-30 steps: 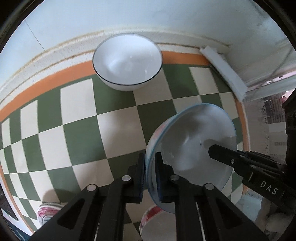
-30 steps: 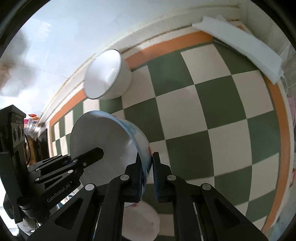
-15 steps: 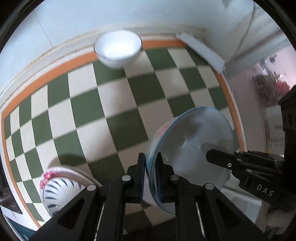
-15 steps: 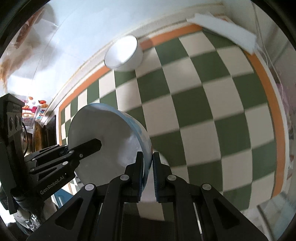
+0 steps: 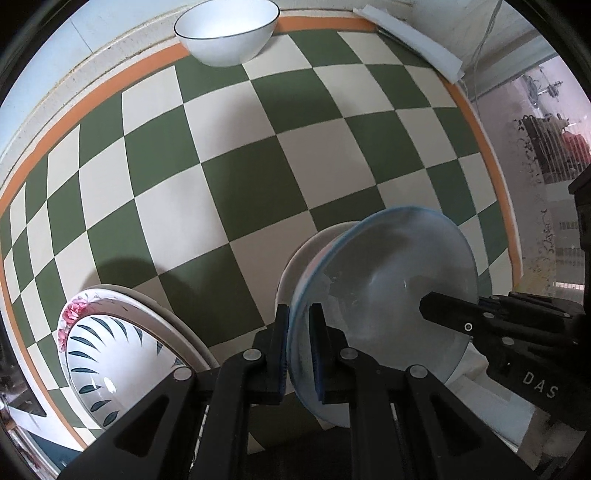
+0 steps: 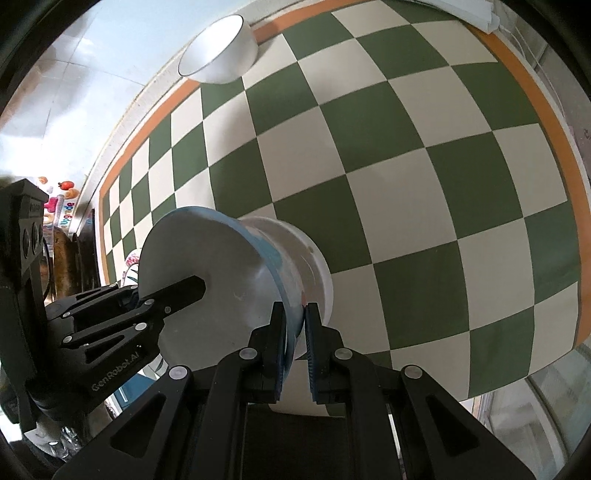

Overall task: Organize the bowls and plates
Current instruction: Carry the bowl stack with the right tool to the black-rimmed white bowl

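**Blue-rimmed bowl gripped on opposite rims above a checkered cloth**

While held off the green-and-cream checkered cloth (image 5: 236, 177), tilted on edge: blue-rimmed bowl (image 5: 391, 295), gripped at two opposite points of its rim. Left gripper (image 5: 300, 345): pads pressed together on the near rim, one finger inside and one outside the wall. Right gripper (image 6: 295, 334): likewise clamped on the rim at the far side, its black body visible across the bowl in the left wrist view. Directly behind the held bowl, close against its underside: white bowl (image 6: 314, 266), resting on the cloth near the cloth's front edge; contact between the two cannot be told. At lower left in the left wrist view, well apart from the held bowl: plate with pink flowers (image 5: 110, 306), carrying a leaf-patterned bowl (image 5: 110, 358). At the far edge of the cloth, on its orange border and upright: white bowl with dark rim (image 5: 227, 31). At the far right corner: folded white paper (image 5: 413, 37), lying against the wall.
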Action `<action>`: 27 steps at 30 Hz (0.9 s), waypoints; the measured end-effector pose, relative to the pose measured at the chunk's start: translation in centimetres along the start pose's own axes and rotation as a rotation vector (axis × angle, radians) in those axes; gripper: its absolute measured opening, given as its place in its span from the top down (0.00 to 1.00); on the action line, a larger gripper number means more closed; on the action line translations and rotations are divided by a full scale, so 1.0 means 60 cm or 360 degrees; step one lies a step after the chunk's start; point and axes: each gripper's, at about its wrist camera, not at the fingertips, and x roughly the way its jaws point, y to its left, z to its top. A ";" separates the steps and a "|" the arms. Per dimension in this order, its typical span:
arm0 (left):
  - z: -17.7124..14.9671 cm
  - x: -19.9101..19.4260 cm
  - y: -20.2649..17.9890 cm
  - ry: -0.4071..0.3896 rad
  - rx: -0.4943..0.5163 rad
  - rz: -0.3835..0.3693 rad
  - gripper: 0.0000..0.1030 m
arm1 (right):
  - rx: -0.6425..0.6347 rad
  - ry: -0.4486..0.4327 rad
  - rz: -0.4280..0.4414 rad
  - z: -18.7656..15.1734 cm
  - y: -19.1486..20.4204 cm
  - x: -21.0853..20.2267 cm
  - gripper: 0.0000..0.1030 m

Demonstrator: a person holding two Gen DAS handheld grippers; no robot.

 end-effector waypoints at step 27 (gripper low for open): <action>0.001 0.011 0.008 0.0048 -0.0052 -0.0015 0.91 | 0.0025 0.0046 -0.0004 0.007 -0.006 0.008 0.88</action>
